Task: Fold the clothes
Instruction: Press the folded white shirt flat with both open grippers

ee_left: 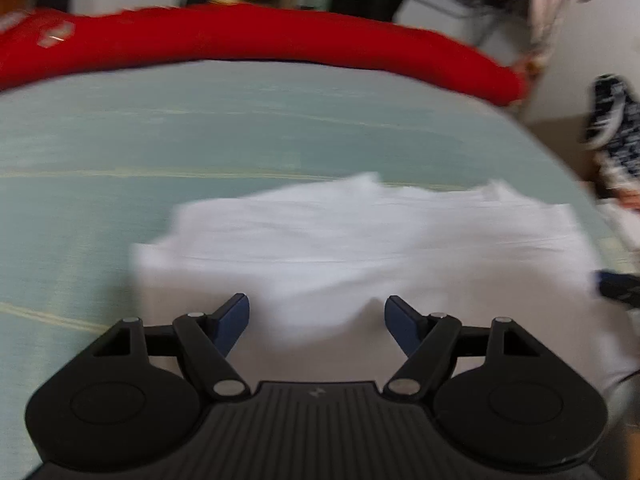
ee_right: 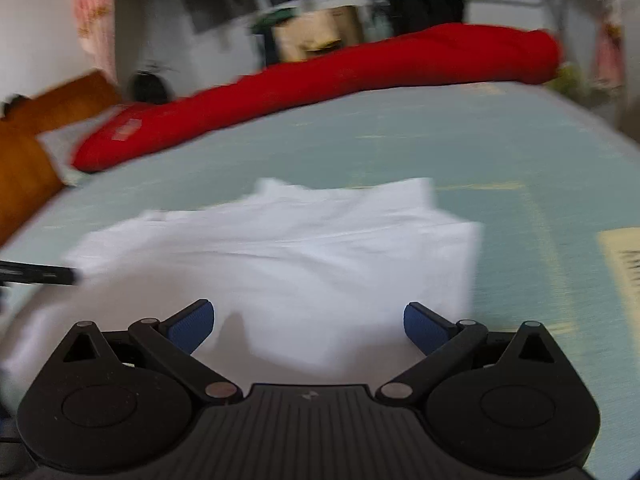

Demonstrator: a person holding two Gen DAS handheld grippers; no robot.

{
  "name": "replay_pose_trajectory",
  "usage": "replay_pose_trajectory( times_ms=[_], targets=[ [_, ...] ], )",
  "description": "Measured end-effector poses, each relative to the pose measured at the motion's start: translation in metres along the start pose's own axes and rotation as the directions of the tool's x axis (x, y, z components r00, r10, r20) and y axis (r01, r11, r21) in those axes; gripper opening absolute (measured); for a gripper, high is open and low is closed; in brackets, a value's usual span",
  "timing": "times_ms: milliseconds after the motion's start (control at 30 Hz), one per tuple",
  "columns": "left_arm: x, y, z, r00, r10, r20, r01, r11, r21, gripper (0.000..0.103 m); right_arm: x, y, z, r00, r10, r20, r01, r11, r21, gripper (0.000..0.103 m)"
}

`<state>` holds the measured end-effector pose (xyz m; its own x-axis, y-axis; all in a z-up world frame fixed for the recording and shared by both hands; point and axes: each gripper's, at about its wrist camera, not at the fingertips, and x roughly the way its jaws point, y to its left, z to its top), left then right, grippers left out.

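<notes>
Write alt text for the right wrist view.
The open right gripper hovers over a folded white garment lying on a pale green surface, nothing between its blue pads. A long red bundle lies along the far edge; the picture is motion-blurred.

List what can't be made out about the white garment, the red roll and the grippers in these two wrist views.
- White garment: type and fold count unreadable, motion blur in both views; near edge hidden behind left gripper and right gripper.
- Red roll: its label is blurred; the left wrist view crops its left end.
- Whether the open blue pads touch the cloth: unclear.
</notes>
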<state>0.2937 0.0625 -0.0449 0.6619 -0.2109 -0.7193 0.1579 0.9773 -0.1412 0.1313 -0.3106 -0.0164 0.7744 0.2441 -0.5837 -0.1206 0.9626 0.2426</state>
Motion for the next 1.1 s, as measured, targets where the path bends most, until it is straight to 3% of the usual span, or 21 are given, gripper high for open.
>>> replay_pose_trajectory(
  times_ms=[100, 167, 267, 333, 467, 600, 700, 833, 967, 1100],
  targets=[
    [-0.005, 0.001, 0.007, 0.999, -0.034, 0.001, 0.034, 0.999, -0.003, 0.076, -0.005, -0.009, 0.011, 1.0, 0.015, 0.008, -0.016, 0.999, 0.05, 0.103],
    [-0.005, -0.007, 0.012, 0.995, -0.096, 0.009, 0.096, 0.995, 0.014, 0.08, -0.006, -0.004, 0.024, 0.999, 0.025, 0.028, -0.025, 0.999, 0.031, 0.103],
    [0.005, -0.02, 0.016, 0.982, -0.187, -0.001, 0.187, 0.982, 0.041, 0.082, 0.004, 0.009, 0.039, 0.993, 0.106, 0.046, -0.107, 0.994, 0.034, 0.103],
    [0.02, -0.028, 0.019, 0.989, -0.147, -0.016, 0.148, 0.986, 0.071, 0.082, 0.022, 0.016, 0.044, 0.991, 0.129, 0.025, -0.13, 0.99, 0.046, 0.103],
    [0.039, -0.033, 0.027, 0.997, -0.079, 0.009, 0.077, 0.988, 0.131, 0.082, 0.05, 0.012, 0.042, 0.998, 0.051, -0.027, -0.05, 0.998, 0.047, 0.103],
    [0.055, -0.024, 0.039, 0.999, -0.044, 0.018, 0.042, 0.994, 0.1, 0.082, 0.056, 0.007, 0.043, 0.998, 0.055, -0.018, -0.055, 0.998, 0.031, 0.103],
    [0.054, -0.021, 0.045, 0.999, -0.045, 0.005, 0.044, 0.997, 0.065, 0.082, 0.057, 0.008, 0.047, 0.998, 0.051, -0.021, -0.05, 0.998, 0.029, 0.103],
    [0.02, -0.031, 0.034, 0.996, -0.089, 0.0, 0.089, 0.994, 0.069, 0.084, 0.036, 0.019, 0.049, 0.999, 0.05, -0.002, -0.049, 0.998, 0.024, 0.103],
    [-0.015, -0.04, 0.001, 0.988, -0.156, -0.017, 0.156, 0.986, 0.05, 0.086, 0.007, 0.027, 0.035, 0.987, 0.161, 0.009, -0.161, 0.983, 0.085, 0.103],
    [-0.034, -0.04, -0.036, 0.991, -0.129, -0.026, 0.129, 0.992, 0.01, 0.086, -0.009, 0.038, 0.013, 0.969, 0.249, -0.012, -0.245, 0.959, 0.143, 0.103]
  ],
)
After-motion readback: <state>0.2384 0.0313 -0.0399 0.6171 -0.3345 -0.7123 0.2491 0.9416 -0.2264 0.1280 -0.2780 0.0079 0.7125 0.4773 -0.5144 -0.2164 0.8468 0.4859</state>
